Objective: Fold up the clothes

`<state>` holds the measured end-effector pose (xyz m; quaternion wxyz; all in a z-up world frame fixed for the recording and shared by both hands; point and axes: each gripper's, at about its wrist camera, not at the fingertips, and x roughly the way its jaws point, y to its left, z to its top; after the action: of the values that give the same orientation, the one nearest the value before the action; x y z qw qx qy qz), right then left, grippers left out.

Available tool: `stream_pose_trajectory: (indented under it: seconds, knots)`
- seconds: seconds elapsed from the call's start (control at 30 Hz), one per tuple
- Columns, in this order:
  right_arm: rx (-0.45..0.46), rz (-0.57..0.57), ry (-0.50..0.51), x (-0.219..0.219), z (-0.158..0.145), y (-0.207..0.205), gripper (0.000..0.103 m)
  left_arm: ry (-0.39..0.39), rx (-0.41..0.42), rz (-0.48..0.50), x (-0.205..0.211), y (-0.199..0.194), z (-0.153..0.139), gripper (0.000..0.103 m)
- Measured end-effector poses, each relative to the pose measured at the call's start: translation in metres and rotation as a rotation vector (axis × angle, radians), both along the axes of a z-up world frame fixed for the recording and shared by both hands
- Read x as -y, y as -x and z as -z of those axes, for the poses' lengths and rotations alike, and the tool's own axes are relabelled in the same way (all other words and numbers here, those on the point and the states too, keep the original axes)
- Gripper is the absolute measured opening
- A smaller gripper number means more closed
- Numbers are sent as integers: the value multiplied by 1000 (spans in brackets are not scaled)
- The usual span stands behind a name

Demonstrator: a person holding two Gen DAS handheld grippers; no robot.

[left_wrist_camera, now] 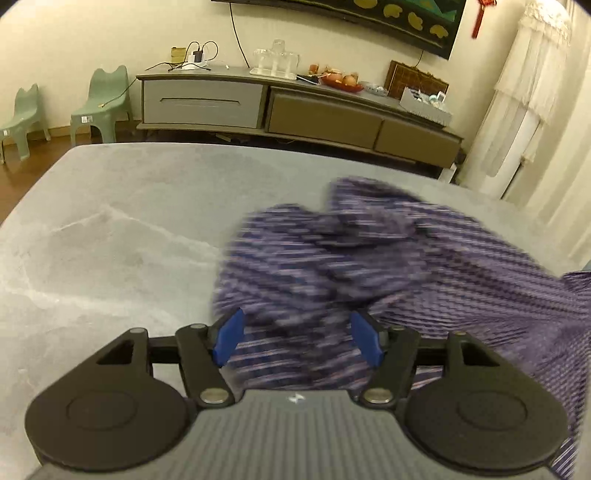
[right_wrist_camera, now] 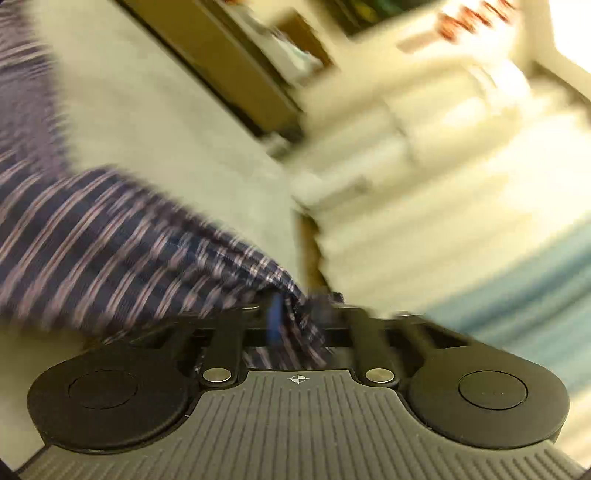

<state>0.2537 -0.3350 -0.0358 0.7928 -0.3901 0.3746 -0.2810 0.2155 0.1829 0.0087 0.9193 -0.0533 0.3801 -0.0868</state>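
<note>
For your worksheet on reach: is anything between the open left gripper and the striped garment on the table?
Nothing visible. The left gripper is open, with the striped garment directly between and beyond its blue fingers on the grey table. The right gripper already pinches the cloth.

We found no readable text in either view. The left gripper (left_wrist_camera: 297,341) body carried only a small white logo mark, no letters. The right gripper (right_wrist_camera: 295,325) body bore a small crosshair symbol at its front edge, again no letters. A stool (left_wrist_camera: 101,101) by the wall had a small white sticker on its seat edge, too small to read. The dark panel (left_wrist_camera: 388,18) on the wall showed yellow shapes, not lettering we could make out. A red hanging ornament (left_wrist_camera: 480,16) showed no legible characters. The right wrist view was heavily blurred, so nothing could be read there.
</note>
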Motion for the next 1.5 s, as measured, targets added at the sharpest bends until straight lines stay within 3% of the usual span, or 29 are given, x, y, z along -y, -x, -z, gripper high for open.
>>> stream_pose_trajectory:
  seconds: [0.03, 0.1, 0.23, 0.37, 0.43, 0.47, 0.5, 0.57, 0.63, 0.67, 0.77, 0.8, 0.87, 0.9, 1.1, 1.2, 1.27, 1.4, 1.5]
  knots:
    - [43, 40, -81, 7, -7, -6, 50, -7, 1, 4, 0, -2, 1, 65]
    - [149, 47, -353, 8, -27, -4, 55, -22, 4, 13, 0, -5, 2, 67]
    - [200, -90, -824, -24, -37, 3, 61, -34, 7, 84, 7, -25, 6, 79]
    - [149, -215, -993, -69, -25, -11, 67, -17, -64, 129, 18, -49, 20, 83]
    - [110, -239, -996, -77, -12, -10, 67, -18, -78, 126, 20, -46, 33, 82]
    - [91, -252, -997, -81, -6, -10, 67, -27, -83, 126, 20, -43, 39, 72]
    - [71, -264, -998, -85, 1, -9, 67, -56, -85, 127, 22, -43, 43, 57]
    - [32, -288, -1001, -94, 14, -8, 67, -113, -90, 125, 24, -42, 49, 3]
    - [-7, -313, -1003, -102, 27, -6, 67, -146, -88, 95, 17, -51, 40, 4]
    - [-27, -324, -1004, -106, 34, -6, 67, -201, -59, 55, 11, -57, 32, 3]
    - [-44, -307, -971, -94, 41, -3, 69, -373, 35, -180, -28, -86, -10, 6]
    - [-37, -308, -973, -89, 42, -1, 77, -426, 62, -255, -40, -94, -23, 12]
    - [-27, -288, -977, -78, 40, -1, 79, -502, 77, -377, -56, -97, -41, 52]
    - [-27, -279, -985, -73, 37, -1, 78, -532, 85, -421, -62, -97, -49, 57]
    - [26, -339, -1026, -60, 0, 5, 75, -501, 122, -168, -33, -50, -58, 59]
    - [13, -394, -1003, -65, -10, -16, 79, -485, 141, -40, -17, -28, -62, 68]
    - [4, -430, -987, -68, -16, -30, 79, -493, 172, 60, 6, -40, -64, 77]
    - [-22, -490, -955, -75, -22, -63, 79, -516, 164, 216, 52, -87, -44, 77]
    - [-54, -501, -942, -81, -8, -99, 79, -530, 96, 231, 70, -136, -11, 77]
